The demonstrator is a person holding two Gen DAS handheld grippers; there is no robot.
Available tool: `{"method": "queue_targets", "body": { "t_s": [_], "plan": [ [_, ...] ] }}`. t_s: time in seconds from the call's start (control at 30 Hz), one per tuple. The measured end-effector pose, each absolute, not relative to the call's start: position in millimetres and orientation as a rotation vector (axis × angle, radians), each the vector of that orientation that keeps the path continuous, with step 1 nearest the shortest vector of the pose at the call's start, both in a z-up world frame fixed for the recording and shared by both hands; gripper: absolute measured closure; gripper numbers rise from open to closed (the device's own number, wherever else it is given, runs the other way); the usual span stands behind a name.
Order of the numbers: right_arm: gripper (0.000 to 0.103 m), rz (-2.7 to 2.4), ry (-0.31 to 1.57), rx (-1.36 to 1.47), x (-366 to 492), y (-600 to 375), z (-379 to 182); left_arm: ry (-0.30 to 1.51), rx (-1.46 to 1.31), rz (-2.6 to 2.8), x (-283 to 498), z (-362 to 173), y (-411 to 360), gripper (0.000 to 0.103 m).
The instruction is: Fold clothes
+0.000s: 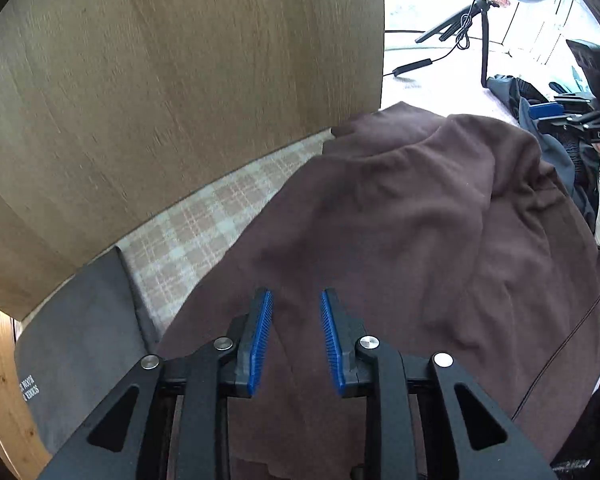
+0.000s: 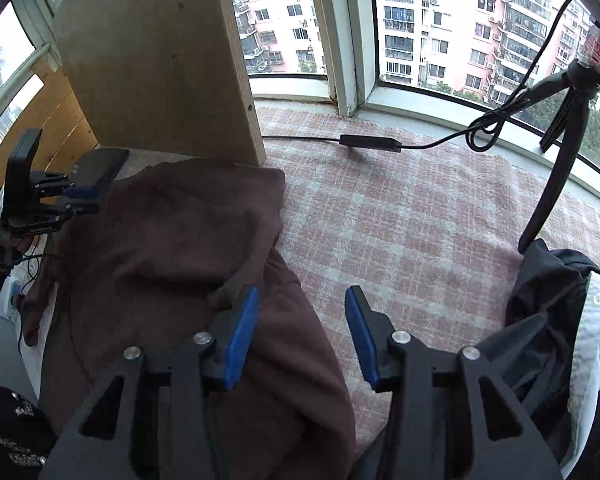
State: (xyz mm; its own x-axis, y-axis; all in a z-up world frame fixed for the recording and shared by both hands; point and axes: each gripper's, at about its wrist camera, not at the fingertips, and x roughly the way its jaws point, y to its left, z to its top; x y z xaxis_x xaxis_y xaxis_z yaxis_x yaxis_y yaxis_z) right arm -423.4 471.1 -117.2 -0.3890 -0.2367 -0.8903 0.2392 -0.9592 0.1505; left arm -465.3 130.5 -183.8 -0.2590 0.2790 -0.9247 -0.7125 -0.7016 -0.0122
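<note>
While one brown garment (image 1: pixel 400 220) lies; two grippers (image 1: pixel 296 300) gape.

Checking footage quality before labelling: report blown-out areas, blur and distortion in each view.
Left wrist view: floor behind the wooden panel is blown out white; panel grain smeared by motion; brown garment evenly lit; edges bowed. Right wrist view: window frame curves with fisheye; buildings well exposed; checked blanket sharp.
</note>
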Motion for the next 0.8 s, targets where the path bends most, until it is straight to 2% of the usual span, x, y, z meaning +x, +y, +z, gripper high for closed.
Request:
{"method": "queue_targets", "body": {
  "t_s": [0.07,0.13,0.27,0.33,0.43,0.6,0.8],
  "plan": [
    [0.058,-2.413,0.07,1.597,-414.1,475.4,-129.8,0.536,-1.372,2.0,-466.1,-188.0,132.3,0.079],
    [0.058,-2.385,-0.03,1.633,-417.8,485.1,-145.4,0.553,-1.369,1.995,-465.3,-191.0,139.5,0.079],
    [0.059,-2.442,-0.24,1.478,-421.6,494.3,-136.8,0.615,-1.368,1.959,-459.7,-198.9,161.9,0.079],
    [0.06,-2.456,-0.277,1.418,-428.8,487.6,-131.7,0.636,-1.365,1.933,-455.2,-201.3,170.9,0.079],
    [0.071,-2.407,-0.138,1.457,-433.2,458.6,-139.3,0.665,-1.36,1.899,-448.5,-203.9,179.5,0.079],
    [0.071,-2.335,0.118,1.55,-426.2,421.0,-165.0,0.673,-1.372,1.882,-446.4,-209.8,180.3,0.079],
    [0.074,-2.328,0.202,1.533,-422.3,419.7,-162.4,0.668,-1.418,1.88,-450.7,-223.8,172.2,0.078]
  ]
}}
